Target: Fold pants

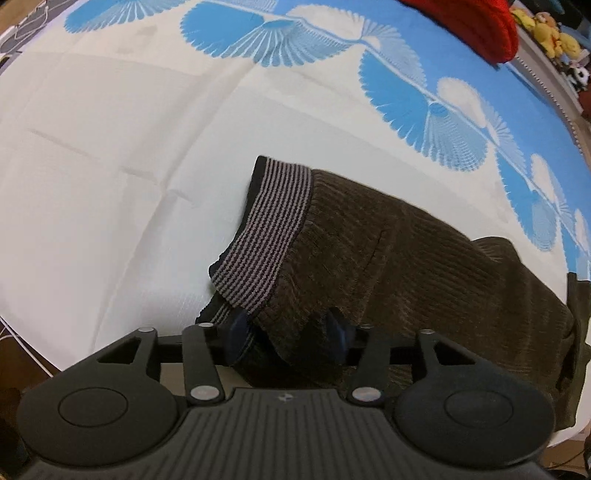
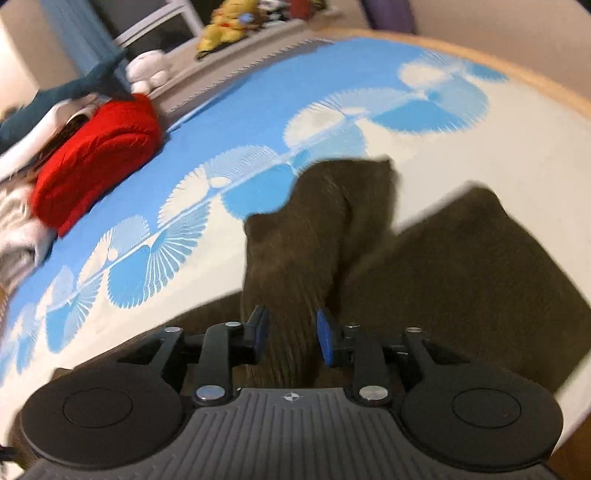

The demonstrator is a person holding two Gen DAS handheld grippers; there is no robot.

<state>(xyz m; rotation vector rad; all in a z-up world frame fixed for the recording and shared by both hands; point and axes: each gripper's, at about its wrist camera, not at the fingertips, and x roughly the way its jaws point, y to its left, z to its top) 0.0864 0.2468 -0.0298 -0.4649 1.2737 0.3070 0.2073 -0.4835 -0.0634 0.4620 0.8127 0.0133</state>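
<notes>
A bed [image 1: 110, 166] with a cream and blue fan-print sheet carries brown corduroy pants [image 1: 406, 258], striped waistband [image 1: 262, 236] towards its wide bare cream side. A red cushion [image 2: 96, 155] and plush toys [image 2: 225, 26] line the far edge. The left claw [image 1: 288, 332] and the right claw [image 2: 290, 332] each stand parted, fabric loose between their pads.

Blue-and-white patterned bedspread [image 1: 110, 184], toy-lined shelf [image 2: 236, 55]

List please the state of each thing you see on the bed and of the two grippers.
pants: brown, folded over, lying on the bed sheet
waistband: striped, turned up on top
left gripper: open, fabric between its pads
right gripper: open, fabric between its pads
red cushion: lying at the bed's far side
</notes>
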